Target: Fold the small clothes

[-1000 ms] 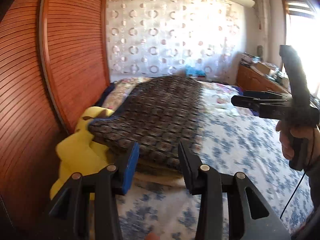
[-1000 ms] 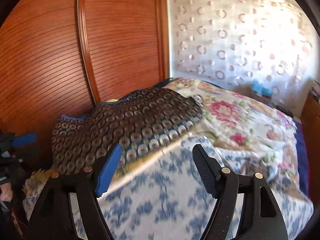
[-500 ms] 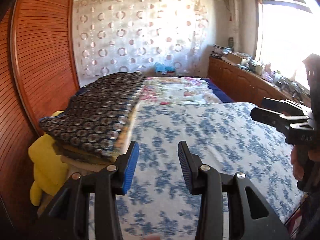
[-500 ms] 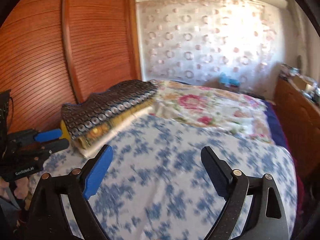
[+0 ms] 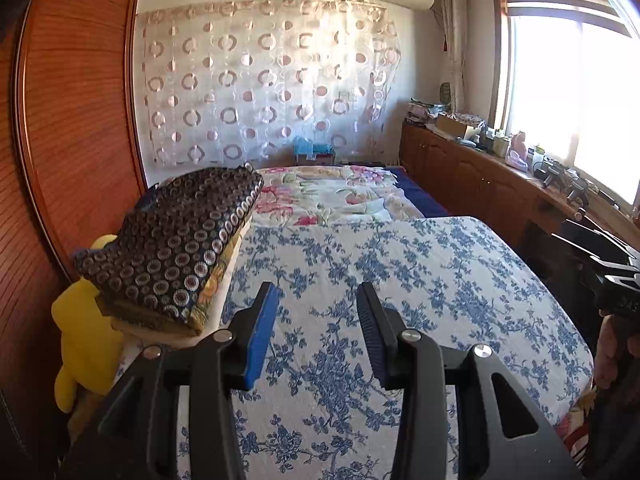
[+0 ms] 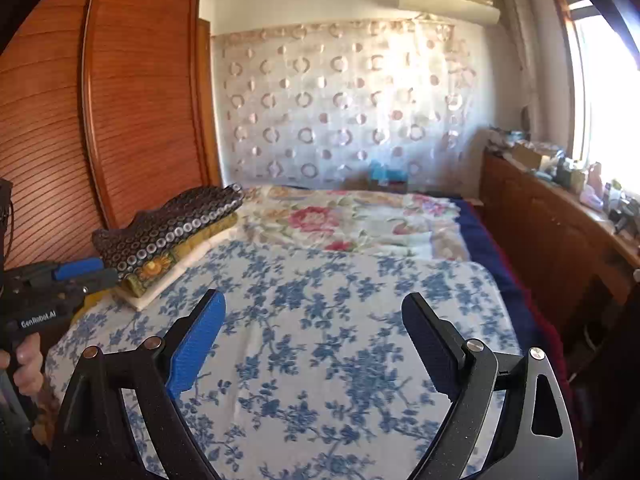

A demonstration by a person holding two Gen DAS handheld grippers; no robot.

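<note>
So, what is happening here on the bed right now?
A person holds a gripper in each hand over the blue floral bedspread. The left gripper and the right gripper are both open and hold nothing. A stack of folded clothes lies at the bed's left edge, beside the wooden wardrobe. No unfolded garment is in view.

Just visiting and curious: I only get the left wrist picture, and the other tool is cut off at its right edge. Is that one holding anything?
Observer: No. The right gripper stands wide open over the blue floral bedspread, with nothing between its fingers.
Operator: How does my own tool look from outside?
Observer: The left gripper has its fingertips beside the near end of the folded clothes pile. I cannot tell whether they touch it.
Operator: Who carries it?
Observer: A hand wraps around its handle.
</note>
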